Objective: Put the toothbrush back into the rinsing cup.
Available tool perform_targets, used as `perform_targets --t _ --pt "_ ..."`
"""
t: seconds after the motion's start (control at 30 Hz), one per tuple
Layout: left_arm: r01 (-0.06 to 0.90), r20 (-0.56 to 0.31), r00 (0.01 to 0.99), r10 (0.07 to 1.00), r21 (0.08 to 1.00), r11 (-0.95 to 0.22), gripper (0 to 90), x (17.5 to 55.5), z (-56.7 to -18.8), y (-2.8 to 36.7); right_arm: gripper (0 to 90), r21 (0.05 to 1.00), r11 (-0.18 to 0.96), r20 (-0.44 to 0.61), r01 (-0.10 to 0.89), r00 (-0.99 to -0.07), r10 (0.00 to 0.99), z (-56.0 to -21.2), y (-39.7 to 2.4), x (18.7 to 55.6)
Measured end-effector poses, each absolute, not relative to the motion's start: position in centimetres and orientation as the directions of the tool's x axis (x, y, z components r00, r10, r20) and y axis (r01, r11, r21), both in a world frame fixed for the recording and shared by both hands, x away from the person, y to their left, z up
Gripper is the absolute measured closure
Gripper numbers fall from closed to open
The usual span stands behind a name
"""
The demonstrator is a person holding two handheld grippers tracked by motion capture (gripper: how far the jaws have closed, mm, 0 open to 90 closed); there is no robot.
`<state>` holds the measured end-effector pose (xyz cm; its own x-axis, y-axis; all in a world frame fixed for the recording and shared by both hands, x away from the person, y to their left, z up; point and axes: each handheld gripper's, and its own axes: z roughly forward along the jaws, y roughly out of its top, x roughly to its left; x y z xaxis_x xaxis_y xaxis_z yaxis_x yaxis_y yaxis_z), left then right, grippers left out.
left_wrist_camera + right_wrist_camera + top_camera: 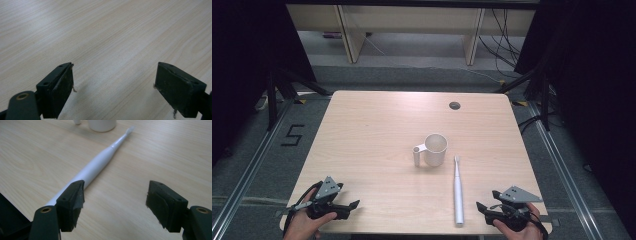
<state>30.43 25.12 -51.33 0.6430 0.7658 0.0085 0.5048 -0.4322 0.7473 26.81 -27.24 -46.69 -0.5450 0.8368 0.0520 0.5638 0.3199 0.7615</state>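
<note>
A white cup (pixel 435 149) with a side handle stands upright near the middle of the wooden table (pixel 372 140). A white electric toothbrush (pixel 458 191) lies flat to its right, head toward the cup, handle toward the front edge. My right gripper (pixel 484 209) rests at the front right, open and empty, just right of the toothbrush handle. In the right gripper view the toothbrush (pixel 97 166) runs past the left jaw toward the cup (pixel 102 125). My left gripper (pixel 352 206) sits at the front left, open, with bare wood between its jaws (pixel 115 82).
A round cable hole (pixel 454 105) sits near the table's far edge. Wooden furniture legs and loose cables stand on the floor beyond the table. Dark curtains hang on both sides. A floor mark "5" (pixel 292 135) lies left of the table.
</note>
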Motion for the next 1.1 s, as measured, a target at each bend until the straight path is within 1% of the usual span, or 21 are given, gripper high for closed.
perform_targets --t 0.03,0.07,0.1,0.17,0.23,0.33,0.37,0.43,0.53,0.57,0.6,0.63,0.7,0.77,0.87,1.0,1.03,1.1 --pt "0.506 0.007 0.642 0.767 0.747 -0.431 14.7 30.4 -51.3 25.1 32.0 0.76 0.322 0.057 0.564 -0.552 0.832 -46.6 -27.0 26.9" --pt "0.506 0.007 0.641 0.767 0.748 -0.43 14.8 30.4 -51.3 25.1 35.2 0.755 0.325 0.069 0.569 -0.563 0.824 -46.6 -26.5 27.1" --pt "0.506 0.007 0.641 0.767 0.747 -0.43 14.8 30.4 -51.3 25.1 36.6 0.751 0.331 0.07 0.571 -0.567 0.821 -46.5 -26.1 27.1" --pt "0.507 0.005 0.641 0.767 0.748 -0.428 14.8 30.4 -51.3 25.1 38.8 0.746 0.367 0.057 0.556 -0.601 0.797 -46.5 -25.2 27.7" --pt "0.507 0.005 0.641 0.768 0.748 -0.428 14.8 30.4 -51.3 25.1 40.0 0.741 0.377 0.059 0.556 -0.613 0.788 -46.5 -24.5 27.9" --pt "0.508 0.005 0.64 0.768 0.747 -0.428 14.7 30.4 -51.3 25.2 42.0 0.732 0.38 0.065 0.565 -0.614 0.787 -46.5 -24.1 28.0" --pt "0.508 0.003 0.641 0.768 0.748 -0.427 14.8 30.4 -51.3 25.1 42.9 0.733 0.389 0.067 0.558 -0.629 0.775 -46.5 -23.9 28.2" --pt "0.507 0.005 0.641 0.767 0.748 -0.428 14.8 30.4 -51.3 25.1 44.7 0.732 0.398 0.054 0.553 -0.63 0.775 -46.4 -23.6 28.2" --pt "0.507 0.006 0.642 0.767 0.747 -0.43 14.8 30.4 -51.3 25.1 48.7 0.728 0.401 0.067 0.557 -0.639 0.766 -46.5 -23.2 28.4" --pt "0.506 0.008 0.644 0.765 0.746 -0.434 14.8 30.4 -51.3 25.1 53.0 0.727 0.416 0.069 0.547 -0.66 0.748 -46.6 -22.9 28.6" --pt "0.506 0.008 0.644 0.765 0.746 -0.434 14.7 30.4 -51.3 25.1 53.0 0.727 0.416 0.069 0.547 -0.66 0.748 -46.6 -22.9 28.6" --pt "0.507 0.005 0.642 0.767 0.747 -0.43 14.7 30.4 -51.3 25.1 55.0 0.725 0.417 0.075 0.548 -0.665 0.743 -46.6 -22.8 28.7" --pt "0.507 0.005 0.642 0.767 0.747 -0.429 14.8 30.4 -51.3 25.1 60.8 0.727 0.431 0.069 0.535 -0.681 0.729 -46.6 -22.3 28.9" --pt "0.507 0.005 0.642 0.767 0.748 -0.429 14.8 30.4 -51.4 25.1 67.0 0.721 0.433 0.081 0.542 -0.686 0.723 -46.6 -21.9 29.0" --pt "0.507 0.005 0.643 0.766 0.747 -0.43 14.8 30.4 -51.3 25.1 74.8 0.722 0.47 0.051 0.508 -0.717 0.696 -46.7 -21.4 29.4" --pt "0.508 0.003 0.642 0.767 0.747 -0.429 14.7 30.4 -51.3 25.1 83.2 0.709 0.493 0.05 0.505 -0.733 0.678 -46.8 -20.5 29.7" --pt "0.508 0.002 0.642 0.767 0.748 -0.428 14.7 30.4 -51.3 25.1 85.2 0.712 0.504 0.039 0.488 -0.745 0.666 -46.9 -20.2 30.0" --pt "0.508 0.002 0.641 0.768 0.748 -0.426 14.8 30.4 -51.3 25.1 88.4 0.705 0.507 0.053 0.496 -0.75 0.66 -47.0 -19.6 30.1"
